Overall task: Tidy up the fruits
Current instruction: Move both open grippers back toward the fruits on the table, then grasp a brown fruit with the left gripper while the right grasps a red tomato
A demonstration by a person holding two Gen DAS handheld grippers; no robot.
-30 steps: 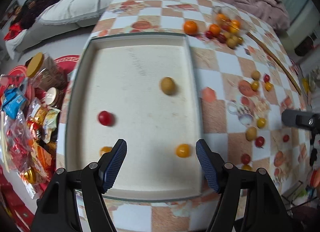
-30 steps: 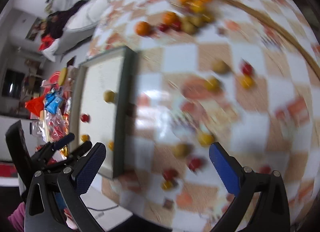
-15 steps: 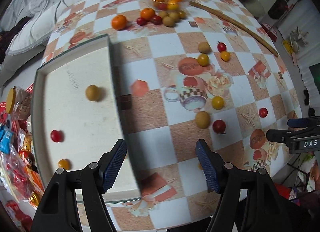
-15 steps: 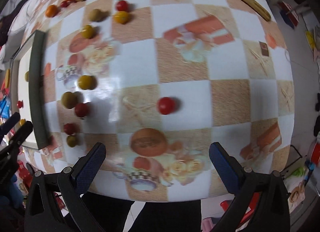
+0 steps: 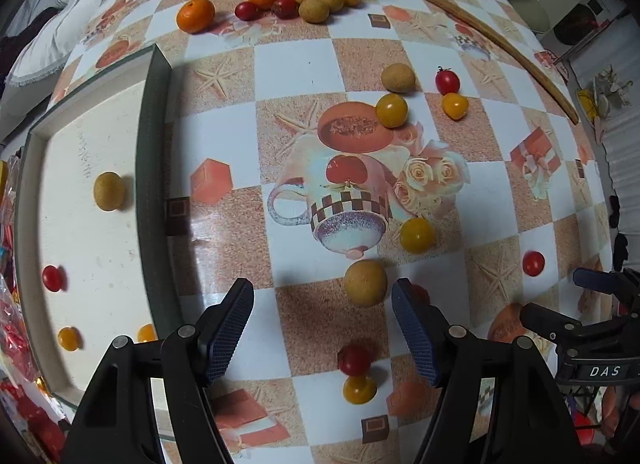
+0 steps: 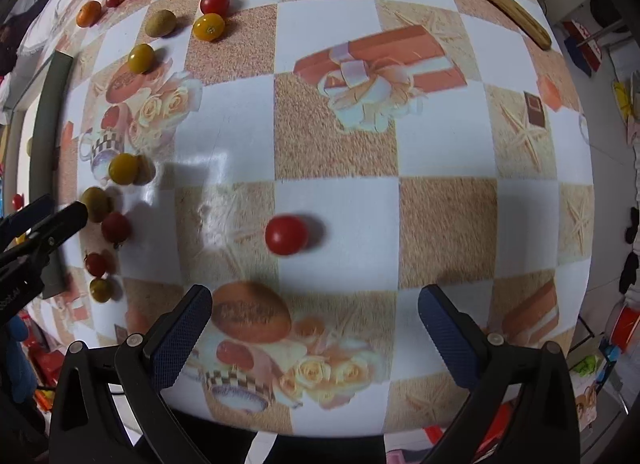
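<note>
Both hands have swung away from the tray [image 5: 154, 184] and down over loose fruit, the left gripper [image 5: 322, 322] open near a tan fruit [image 5: 365, 282], the right gripper [image 6: 314, 328] open before a red tomato [image 6: 286, 235], so new pickups look next.

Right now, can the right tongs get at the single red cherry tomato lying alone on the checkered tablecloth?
Probably yes. The right tongs stand open and empty, and the red cherry tomato lies just ahead of them on bare checkered tablecloth, with no other fruit beside it.
</note>
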